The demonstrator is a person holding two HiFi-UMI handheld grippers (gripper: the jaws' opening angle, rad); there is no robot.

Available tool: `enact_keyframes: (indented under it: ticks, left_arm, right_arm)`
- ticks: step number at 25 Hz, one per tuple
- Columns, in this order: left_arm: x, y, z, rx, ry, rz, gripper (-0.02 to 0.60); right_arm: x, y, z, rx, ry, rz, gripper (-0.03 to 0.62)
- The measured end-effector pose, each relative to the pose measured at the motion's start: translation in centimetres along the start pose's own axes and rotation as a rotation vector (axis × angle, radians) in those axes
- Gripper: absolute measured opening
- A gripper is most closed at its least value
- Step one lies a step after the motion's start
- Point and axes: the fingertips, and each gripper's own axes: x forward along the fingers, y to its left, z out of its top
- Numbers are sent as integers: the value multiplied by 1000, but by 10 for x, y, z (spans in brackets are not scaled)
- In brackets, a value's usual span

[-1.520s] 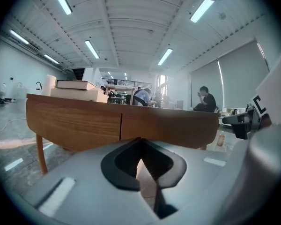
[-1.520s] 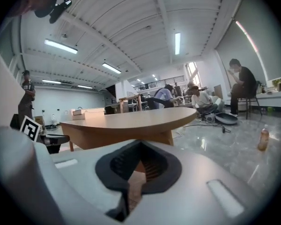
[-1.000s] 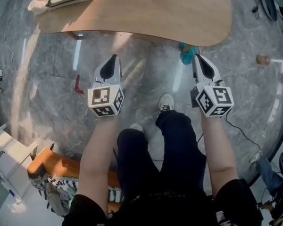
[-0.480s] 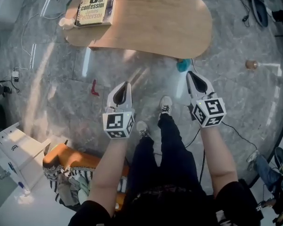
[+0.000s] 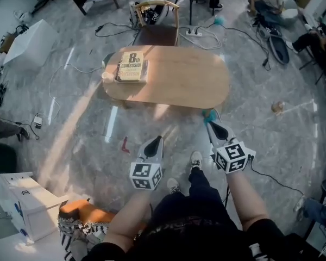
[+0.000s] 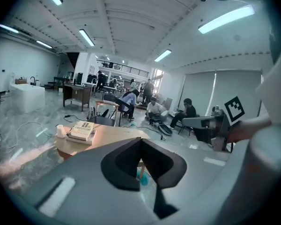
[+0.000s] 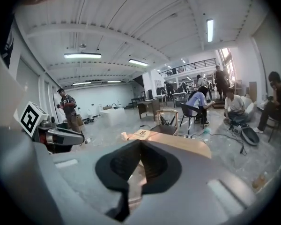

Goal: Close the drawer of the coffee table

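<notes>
Head view: I stand back; table now well ahead, smaller than before. Lifted left gripper, right gripper: jaws together, empty. No drawer sticking out; likely closed.

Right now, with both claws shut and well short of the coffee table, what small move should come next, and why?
Probably lower both toward the near edge of the coffee table: the left claw and right claw are shut, empty and apart from the table, and no drawer front shows from above.
</notes>
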Motion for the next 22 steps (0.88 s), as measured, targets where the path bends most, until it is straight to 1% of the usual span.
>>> enact_keyframes:
  ticks: [5,8,12,17,22]
  left_arm:
    - [-74,-17,16,41,-29,-56,6]
    - [-114,-24,15,24,-53,-81,5]
    - [-159,-42,5,-1,-54,-123,6]
    - [-198,-71,-12,-7,-58,-149,5]
    - [-213,-99,-27,-23,-41,-167,5]
  right_arm:
    - [-56,61,20,-33,-31,21,2]
    - [-91,96,21,-40,-51,32,2]
    - [-129,138,15,-36,-56,62,2]
    - [-170,179,8,-60,-40,121,2]
    - [-199,190,-7,-30,-14,175,2]
